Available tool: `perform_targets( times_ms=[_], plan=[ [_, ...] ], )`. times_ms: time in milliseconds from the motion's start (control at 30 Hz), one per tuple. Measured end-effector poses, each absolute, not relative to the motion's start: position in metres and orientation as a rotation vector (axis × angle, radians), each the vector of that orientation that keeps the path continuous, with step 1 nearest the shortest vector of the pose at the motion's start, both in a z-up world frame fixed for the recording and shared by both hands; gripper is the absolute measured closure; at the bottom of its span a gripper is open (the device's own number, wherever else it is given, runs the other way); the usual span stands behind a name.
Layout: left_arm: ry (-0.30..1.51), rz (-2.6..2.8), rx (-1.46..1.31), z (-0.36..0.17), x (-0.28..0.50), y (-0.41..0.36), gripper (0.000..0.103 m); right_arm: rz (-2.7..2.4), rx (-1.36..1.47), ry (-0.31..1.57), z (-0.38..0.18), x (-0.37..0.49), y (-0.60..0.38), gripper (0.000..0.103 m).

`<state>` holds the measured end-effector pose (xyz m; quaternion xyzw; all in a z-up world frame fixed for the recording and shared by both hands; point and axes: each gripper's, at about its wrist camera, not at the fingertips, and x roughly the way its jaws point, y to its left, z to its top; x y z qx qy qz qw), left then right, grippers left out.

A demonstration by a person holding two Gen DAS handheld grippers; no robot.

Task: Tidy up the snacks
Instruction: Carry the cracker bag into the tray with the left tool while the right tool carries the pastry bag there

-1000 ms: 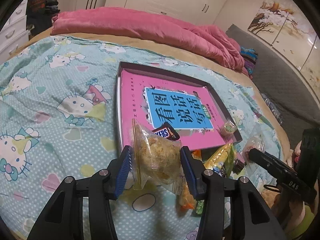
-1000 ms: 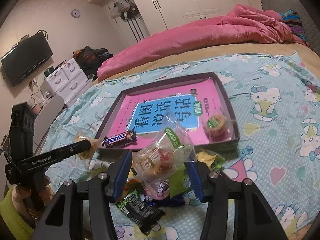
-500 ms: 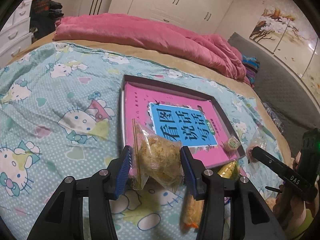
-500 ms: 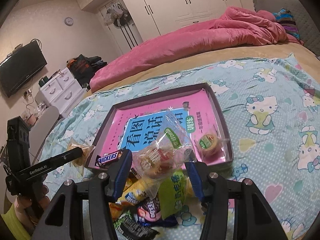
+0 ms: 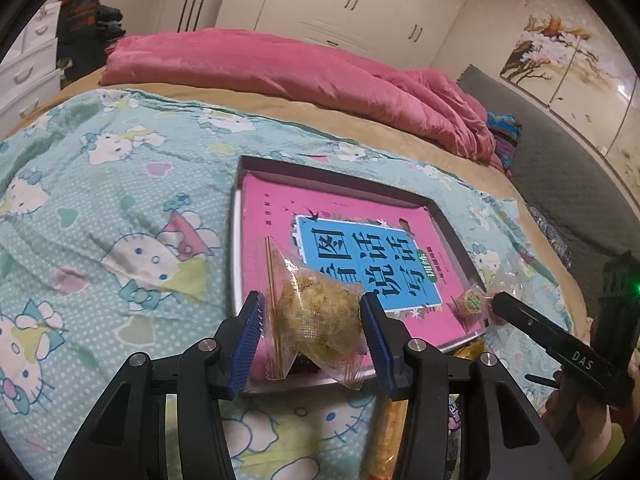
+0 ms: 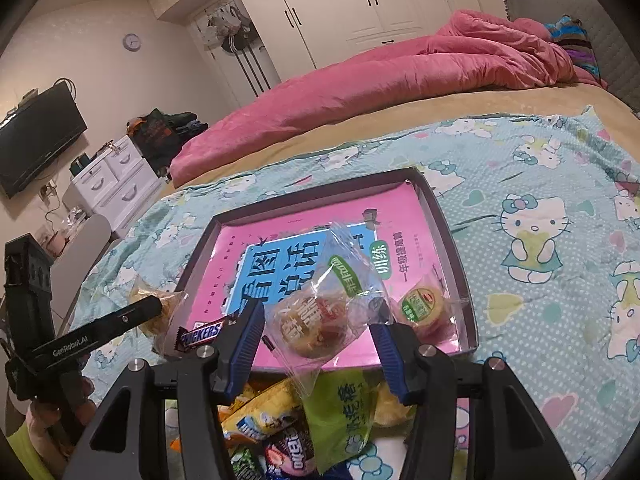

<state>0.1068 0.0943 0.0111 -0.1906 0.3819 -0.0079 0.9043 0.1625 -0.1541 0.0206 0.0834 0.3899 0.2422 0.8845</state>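
Note:
My left gripper [image 5: 311, 305] is shut on a clear bag of yellow floss pastry [image 5: 320, 320], held over the near left edge of the dark tray [image 5: 332, 176]. A pink book [image 5: 280, 216] lines the tray. My right gripper [image 6: 318, 315] is shut on a clear-wrapped round pastry [image 6: 312, 326] with a red and yellow label, above the tray's [image 6: 312, 188] near edge. Inside, at the near right corner, lies a green-labelled cake [image 6: 420, 308]. A Snickers bar [image 6: 200, 334] rests at the near left corner. Each gripper shows at the side of the other's view.
A pile of several wrapped snacks [image 6: 280, 420] lies on the cartoon-cat bedspread [image 6: 540, 280] just under my right gripper. A pink duvet [image 5: 300, 76] is bunched along the far side of the bed. White drawers [image 6: 112, 184] stand left of the bed.
Both grippers have moved forward with their snacks, from above the snack pile to over the tray's near edge. Neither grip has changed.

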Motion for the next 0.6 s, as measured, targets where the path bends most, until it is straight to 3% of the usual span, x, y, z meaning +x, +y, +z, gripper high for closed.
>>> perform_targets(
  times_ms=[600],
  plan=[
    [0.801,-0.081,-0.313,-0.006,0.136,0.059,0.052,0.455,0.142,0.829,-0.003,0.18,-0.145,0.049]
  ],
)
